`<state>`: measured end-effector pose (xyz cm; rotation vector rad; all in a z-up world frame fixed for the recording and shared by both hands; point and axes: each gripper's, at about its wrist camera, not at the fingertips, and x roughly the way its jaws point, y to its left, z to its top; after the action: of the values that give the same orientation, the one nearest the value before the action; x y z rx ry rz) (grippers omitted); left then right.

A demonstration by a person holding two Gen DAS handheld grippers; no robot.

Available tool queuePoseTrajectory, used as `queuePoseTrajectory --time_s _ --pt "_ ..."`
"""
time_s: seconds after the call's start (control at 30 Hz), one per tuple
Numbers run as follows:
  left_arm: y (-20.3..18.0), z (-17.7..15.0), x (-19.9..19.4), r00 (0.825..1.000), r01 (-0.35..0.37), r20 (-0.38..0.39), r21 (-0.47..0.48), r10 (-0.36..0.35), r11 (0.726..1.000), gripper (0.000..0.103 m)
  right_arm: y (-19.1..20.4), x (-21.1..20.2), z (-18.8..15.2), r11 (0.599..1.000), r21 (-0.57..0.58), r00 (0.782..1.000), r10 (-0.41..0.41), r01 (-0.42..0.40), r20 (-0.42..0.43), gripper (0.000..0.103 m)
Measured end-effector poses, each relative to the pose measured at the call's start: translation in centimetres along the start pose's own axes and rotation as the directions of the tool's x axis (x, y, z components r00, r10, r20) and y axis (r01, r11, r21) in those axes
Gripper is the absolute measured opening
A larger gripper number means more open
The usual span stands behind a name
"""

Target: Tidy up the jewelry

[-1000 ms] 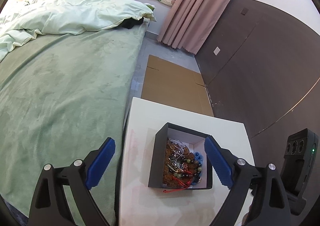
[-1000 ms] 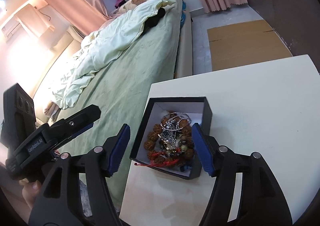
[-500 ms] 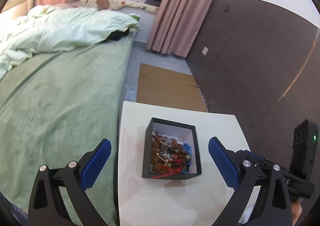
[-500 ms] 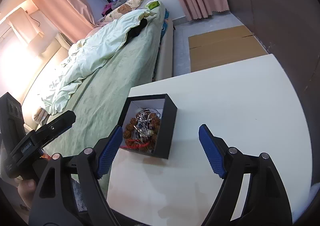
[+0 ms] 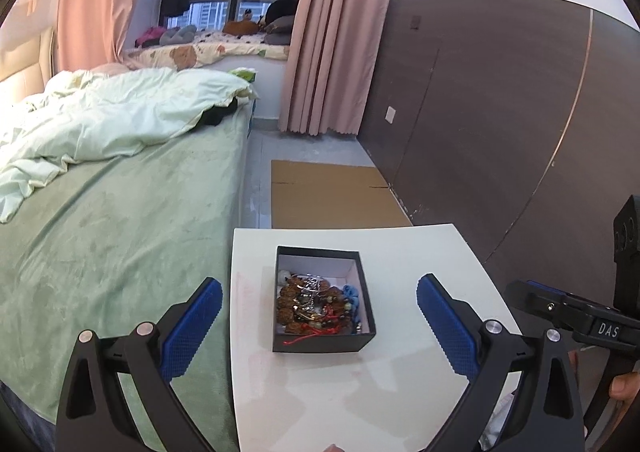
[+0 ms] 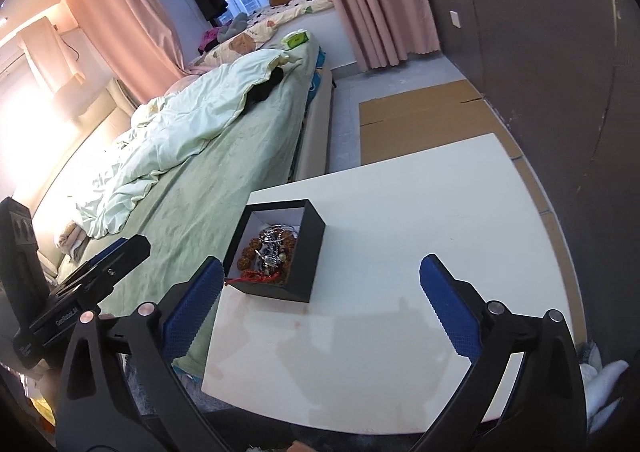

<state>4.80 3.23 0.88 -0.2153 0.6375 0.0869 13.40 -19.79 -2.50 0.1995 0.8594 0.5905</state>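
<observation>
Nearest the lenses, both grippers hang over the table with their jaws spread wide and nothing between them. The left gripper (image 5: 316,316) frames the box (image 5: 324,340) from above; the right gripper (image 6: 320,292) sits lower right of it, and its jaws have just been opening, empty. The left gripper's body also shows at the left edge of the right wrist view.

The box stands on the white table (image 6: 400,220), toward the edge next to the bed (image 5: 120,212), open-topped, with the jewelry (image 5: 316,306) heaped inside: brown bead strings, a silvery chain, red cord, something blue at one side. A loop of red cord hangs over the near wall.

The step in hand looks like a pull-back after a deposit, or a fresh approach. If a piece must come out, it would pay to pick a strand that lies on top, pinch it with one gripper and steady the box wall with the other, since the pile looks tangled and the light box may lift with it.

How many pieces are there, and where one ends, cannot be told. The box floor is covered. Only a fingertip of the person shows at the right edge. Beyond lie cardboard (image 5: 332,196) on the floor, curtains and a window.
</observation>
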Motion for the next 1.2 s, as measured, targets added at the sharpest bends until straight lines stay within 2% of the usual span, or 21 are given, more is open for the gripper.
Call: queuePoseTrajectory --time_s 0.27,0.5,1.2 --pt "-1.8 -1.1 -1.0 1.000 0.001 0.019 0.043 -0.001 0.999 0.095 -0.9 -2.4 -0.8 1.000 0.023 0.999 -0.013 0.012 0.036 0.098" --pt "-1.9 -1.7 -1.6 0.999 0.003 0.034 0.049 -0.005 0.999 0.095 -1.0 -3.5 -1.6 1.000 0.015 0.999 -0.013 0.012 0.038 0.098" --pt "-1.0 -2.0 -3.4 0.997 0.016 0.072 0.003 -0.017 1.000 0.095 -0.8 -3.5 -2.5 1.000 0.001 0.999 -0.032 0.032 0.028 0.098"
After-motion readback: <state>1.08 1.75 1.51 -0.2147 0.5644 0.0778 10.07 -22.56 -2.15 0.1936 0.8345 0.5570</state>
